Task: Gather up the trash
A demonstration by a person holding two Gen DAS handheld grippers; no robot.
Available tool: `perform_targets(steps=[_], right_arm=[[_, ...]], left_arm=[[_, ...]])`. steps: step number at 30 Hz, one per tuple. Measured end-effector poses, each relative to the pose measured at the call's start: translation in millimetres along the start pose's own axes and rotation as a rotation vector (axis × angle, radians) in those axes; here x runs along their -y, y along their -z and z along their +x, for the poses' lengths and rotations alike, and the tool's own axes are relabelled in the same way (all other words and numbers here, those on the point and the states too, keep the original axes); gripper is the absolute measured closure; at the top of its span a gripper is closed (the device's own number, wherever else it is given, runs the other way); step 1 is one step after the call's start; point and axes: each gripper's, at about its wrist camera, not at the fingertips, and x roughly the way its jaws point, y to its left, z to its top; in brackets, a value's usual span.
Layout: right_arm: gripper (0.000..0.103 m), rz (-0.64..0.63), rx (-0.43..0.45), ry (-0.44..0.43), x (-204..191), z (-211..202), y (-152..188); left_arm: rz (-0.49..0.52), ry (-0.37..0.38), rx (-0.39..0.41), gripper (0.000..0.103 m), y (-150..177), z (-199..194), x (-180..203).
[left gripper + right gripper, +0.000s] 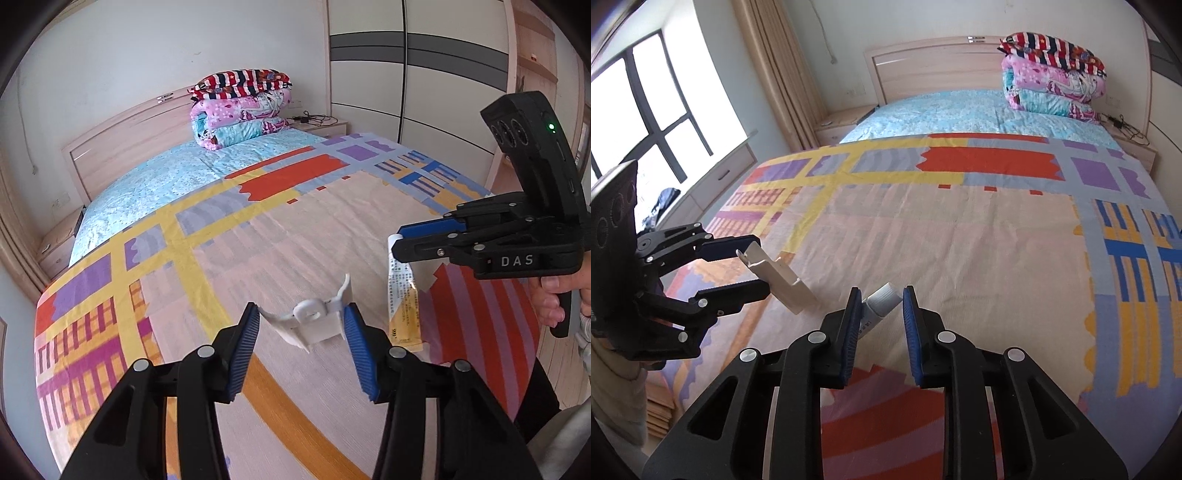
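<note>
white plastic piece [314, 325], folded card-like packaging with a round hook tab, sits between the pads of the left gripper [301, 332], lifted clear of the bedspread [295, 229]. the pads press its two side edges; jaws roughly half apart, clamped on it. in the right wrist view the same piece [779, 277] juts from the left gripper [753, 266] at 9 o'clock, tilted down toward 4 o'clock.

tube [882, 299], white and grey with small print, flattened end yellow in the left wrist view [402, 291], hangs from the right gripper [397, 242] at 3 o'clock of that view. in its own view the right gripper [879, 317] stands with jaws narrow, closed on the tube: the left pad lies against it; contact at the right pad hard to tell.

a hand [550, 295] holds the right gripper's handle at 3 o'clock.

no bin or bag in view; both items are held over the bed.

outward: patchwork bedspread in red, yellow, purple; blue sheet [155, 181] toward 11 o'clock; folded quilts [240, 107] stacked at 12 o'clock against the headboard [122, 129]; wardrobe [424, 74] at 1 o'clock; window [646, 96] at 10 o'clock in the right wrist view.
</note>
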Motion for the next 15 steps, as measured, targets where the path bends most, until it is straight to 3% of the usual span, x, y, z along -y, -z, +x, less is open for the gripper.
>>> perform_targets(steps=[15], right_arm=[[0.081, -0.022, 0.060, -0.002, -11, -45, 9]], left_arm=[[0.015, -0.015, 0.054, 0.057, -2, -45, 26]])
